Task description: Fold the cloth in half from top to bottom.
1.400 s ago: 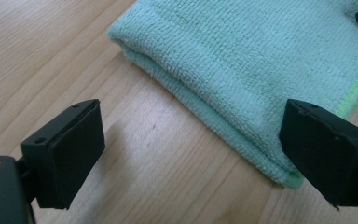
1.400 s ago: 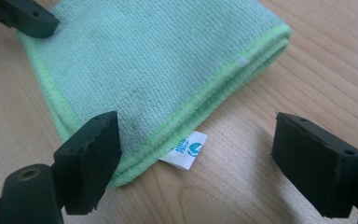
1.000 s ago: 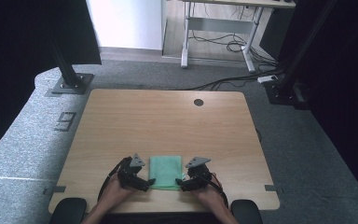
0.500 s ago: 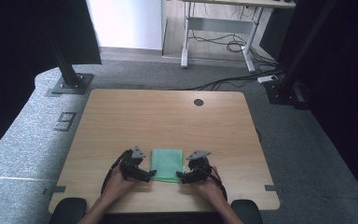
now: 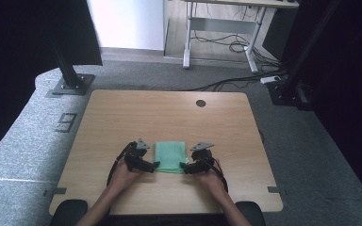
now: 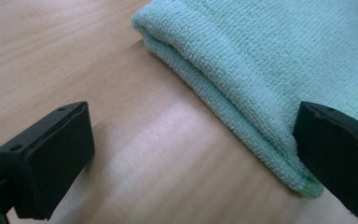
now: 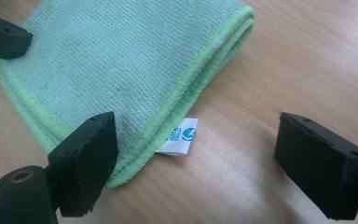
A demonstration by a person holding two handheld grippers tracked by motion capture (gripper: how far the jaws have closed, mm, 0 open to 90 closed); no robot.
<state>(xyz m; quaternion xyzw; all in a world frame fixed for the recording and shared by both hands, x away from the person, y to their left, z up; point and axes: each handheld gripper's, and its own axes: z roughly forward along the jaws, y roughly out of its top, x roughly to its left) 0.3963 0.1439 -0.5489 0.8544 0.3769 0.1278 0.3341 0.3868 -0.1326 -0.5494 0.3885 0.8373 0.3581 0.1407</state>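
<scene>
Both grippers have closed in on the folded green cloth (image 5: 170,157) since a second ago, when they sat farther out to either side near the table's (image 5: 122,113) front edge. Left gripper (image 5: 156,165): jaws wide apart, cloth's folded edge just inside its right-hand jaw, nothing pinched. Right gripper (image 5: 182,165): jaws have just been opening, straddling the hemmed corner and white label (image 7: 179,136), nothing gripped. Judgement: set up to pinch the near corners; grasp not yet made.

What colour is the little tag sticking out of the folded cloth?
The tag on the cloth is white with blue print, clearest in the right gripper view.
</scene>
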